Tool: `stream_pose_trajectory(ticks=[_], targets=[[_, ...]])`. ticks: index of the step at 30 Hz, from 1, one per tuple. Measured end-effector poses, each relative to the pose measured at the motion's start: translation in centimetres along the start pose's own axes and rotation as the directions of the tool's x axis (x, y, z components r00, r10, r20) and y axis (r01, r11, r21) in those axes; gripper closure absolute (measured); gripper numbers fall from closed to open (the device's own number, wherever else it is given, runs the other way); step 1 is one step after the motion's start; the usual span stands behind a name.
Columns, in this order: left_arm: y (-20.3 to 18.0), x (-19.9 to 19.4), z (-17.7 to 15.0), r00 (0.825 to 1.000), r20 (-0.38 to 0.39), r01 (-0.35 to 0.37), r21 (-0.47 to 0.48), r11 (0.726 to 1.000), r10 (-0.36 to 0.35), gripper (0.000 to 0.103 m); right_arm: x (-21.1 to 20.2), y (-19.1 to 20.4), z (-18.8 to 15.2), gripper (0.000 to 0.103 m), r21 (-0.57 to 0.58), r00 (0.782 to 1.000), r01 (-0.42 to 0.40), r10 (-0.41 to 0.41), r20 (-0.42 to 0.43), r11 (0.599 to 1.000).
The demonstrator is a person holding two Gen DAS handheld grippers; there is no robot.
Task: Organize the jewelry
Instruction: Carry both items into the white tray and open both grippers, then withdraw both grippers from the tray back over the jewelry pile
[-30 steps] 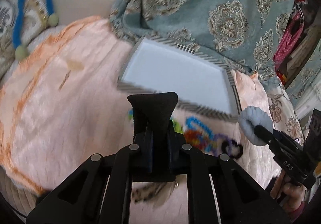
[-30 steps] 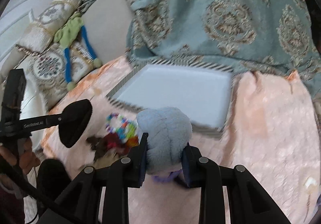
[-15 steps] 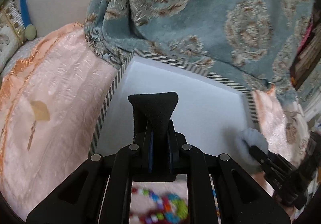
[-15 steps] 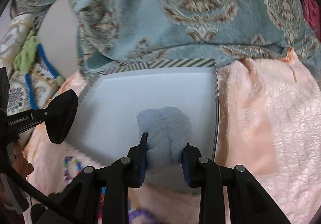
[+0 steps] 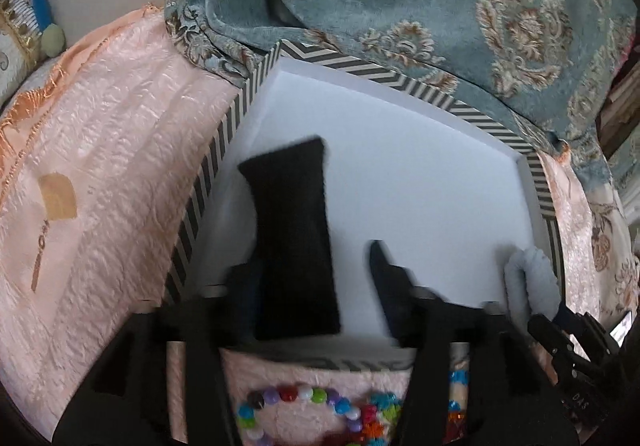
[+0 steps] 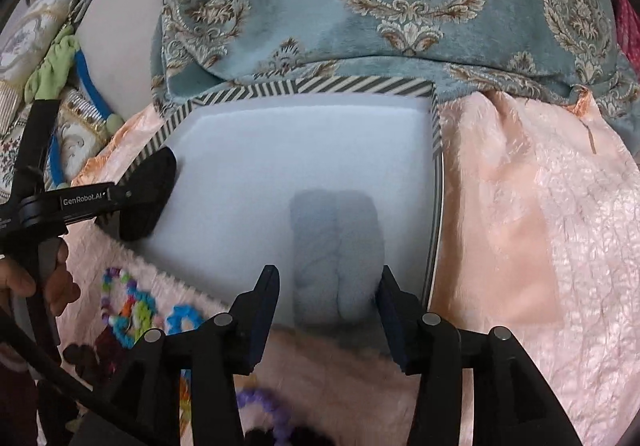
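Left gripper [image 5: 320, 274]: jaws spread — black scrunchie [image 5: 294, 242] loose between them, over the tray [image 5: 400, 182].
Right gripper [image 6: 328, 298]: jaws spread — blue scrunchie [image 6: 338, 258] between.
Bead bracelets [image 5: 320, 412]: behind left fingertips, nearer left gripper.

tray [image 6: 360, 86] looks like matte white foam with a striped paper rim, bedspread [image 6: 540, 226] is shiny crinkly peach cloth, beads [image 5: 320, 406] glossy plastic.

left claw [image 5: 320, 270] spread wide over white tray [image 5: 420, 182] — black scrunchie [image 5: 294, 242] between fingers, blurred; bead bracelets [image 5: 320, 406] below.
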State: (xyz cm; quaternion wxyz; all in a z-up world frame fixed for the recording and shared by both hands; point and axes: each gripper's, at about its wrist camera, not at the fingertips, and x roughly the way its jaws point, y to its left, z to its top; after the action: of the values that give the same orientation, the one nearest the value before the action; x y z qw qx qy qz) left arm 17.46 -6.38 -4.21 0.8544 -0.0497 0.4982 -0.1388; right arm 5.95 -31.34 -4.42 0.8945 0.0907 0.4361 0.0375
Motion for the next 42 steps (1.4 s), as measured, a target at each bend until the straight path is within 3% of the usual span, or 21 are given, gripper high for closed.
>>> stream_pose_trajectory(ticks=[1, 5, 10, 18, 23, 27, 37, 42], targets=[[0.0, -0.2, -0.3, 1.0, 0.005, -0.012, 0.004, 1.0, 0.012, 0.037, -0.3, 0.0, -0.3, 0.056, 0.006, 1.0, -0.003, 0.003, 0.009, 1.0], [-0.1, -0.7, -0.8, 0.999, 0.002, -0.047, 0.02, 0.999, 0.047, 0.035, -1.2, -0.1, -0.1, 0.055, 0.026, 1.0, -0.018, 0.017, 0.02, 0.999], [-0.8, -3.3, -1.5, 0.997, 0.052, -0.065, 0.049, 0.997, 0.063, 0.035, -4.4, 0.1, 0.0, 0.033, 0.049, 0.995, -0.027, 0.022, 0.095, 0.998], [-2.7, -8.2, -4.6, 0.995, 0.091, -0.048, 0.082, 0.995, 0.04, 0.035, -8.1, 2.0, -1.5, 0.032, -0.007, 0.992, 0.018, -0.017, 0.124, 1.0], [-3.1, -11.0, -7.3, 0.994, 0.108, -0.015, 0.056, 0.998, 0.009, 0.035, -10.1, 2.6, -2.8, 0.032, -0.015, 0.989, 0.034, -0.031, 0.143, 0.999], [-3.2, -12.5, -9.3, 0.994, 0.104, 0.011, 0.037, 0.999, -0.015, 0.035, -11.5, 2.7, -3.6, 0.024, -0.016, 0.987, 0.042, -0.039, 0.159, 0.999], [-4.5, -16.4, -13.3, 0.985, 0.166, -0.058, 0.052, 0.997, 0.048, 0.035, -13.7, 3.4, -5.5, 0.024, -0.018, 0.987, 0.038, -0.035, 0.159, 0.999], [-5.0, -18.4, -14.5, 0.98, 0.193, -0.052, 0.05, 0.997, 0.041, 0.035, -14.5, 3.8, -6.2, 0.024, -0.022, 0.987, 0.034, -0.03, 0.158, 0.999]])
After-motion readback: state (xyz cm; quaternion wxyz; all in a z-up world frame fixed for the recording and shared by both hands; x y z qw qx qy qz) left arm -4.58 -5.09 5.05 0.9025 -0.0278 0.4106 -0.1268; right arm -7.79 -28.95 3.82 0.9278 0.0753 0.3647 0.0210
